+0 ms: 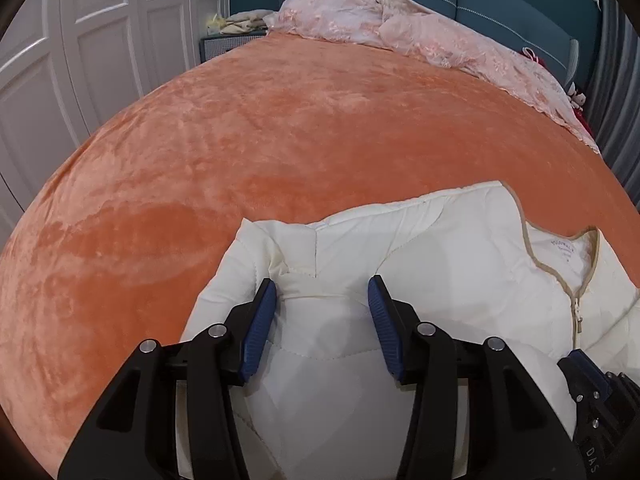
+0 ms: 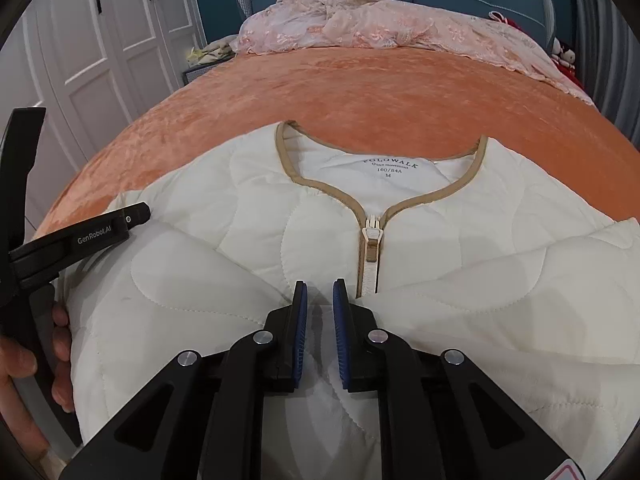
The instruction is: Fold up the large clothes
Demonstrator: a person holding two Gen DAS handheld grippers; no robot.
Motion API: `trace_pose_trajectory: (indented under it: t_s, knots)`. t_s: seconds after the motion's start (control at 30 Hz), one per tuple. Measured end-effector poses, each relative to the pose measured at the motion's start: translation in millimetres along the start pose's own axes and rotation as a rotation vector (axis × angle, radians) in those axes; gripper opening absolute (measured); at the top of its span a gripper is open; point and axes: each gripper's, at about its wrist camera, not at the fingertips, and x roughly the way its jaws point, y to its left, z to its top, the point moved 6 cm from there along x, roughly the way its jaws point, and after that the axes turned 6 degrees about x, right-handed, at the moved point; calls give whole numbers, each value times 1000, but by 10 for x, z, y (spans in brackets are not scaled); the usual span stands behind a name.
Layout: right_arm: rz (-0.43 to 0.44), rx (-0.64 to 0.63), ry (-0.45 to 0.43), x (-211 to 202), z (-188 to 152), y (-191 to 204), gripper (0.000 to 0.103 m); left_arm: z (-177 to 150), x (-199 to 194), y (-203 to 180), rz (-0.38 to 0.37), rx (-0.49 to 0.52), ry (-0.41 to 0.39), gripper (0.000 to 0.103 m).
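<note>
Jaws angled down over cream jacket [image 2: 440, 208], left gripper [image 1: 322, 292] parted, right gripper [image 2: 320, 292] narrow

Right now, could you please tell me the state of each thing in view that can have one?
Cream quilted jacket: lying front up on the orange plush bedspread, both sleeves folded in.
Jacket zipper: closed up to the neckline.
Left gripper: open, over a folded sleeve.
Right gripper: narrow gap, nothing gripped.
Pink lace cover: crumpled by the headboard.
White wardrobe doors: shut.

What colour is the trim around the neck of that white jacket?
Tan, or beige. The trim edges the neckline of the jacket and shows best in the right wrist view.
</note>
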Motion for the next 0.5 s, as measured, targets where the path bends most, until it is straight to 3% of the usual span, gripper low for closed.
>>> trace_pose_trajectory:
  t_s: [0.1, 0.2, 0.27, 0.33, 0.4, 0.5]
  knots:
    - [3, 6, 20, 20, 35, -17, 12, 19, 24, 7, -2, -7, 10, 47]
    - [70, 15, 0, -116, 264, 47, 19, 126, -86, 17, -10, -4, 20, 47]
    - [123, 17, -40, -196, 505, 126, 33, 293, -242, 105, -17, -34, -24, 47]
    - [162, 25, -66, -182, 716, 223, 55, 430, -293, 220, -25, -86, -44, 53]
    - [201, 37, -27, 40, 872, 340, 57, 491, -185, 301, -51, -133, -14, 54]
    - [158, 54, 28, 399, 907, 380, 57, 381, 125, 342, -43, -146, 63, 54]
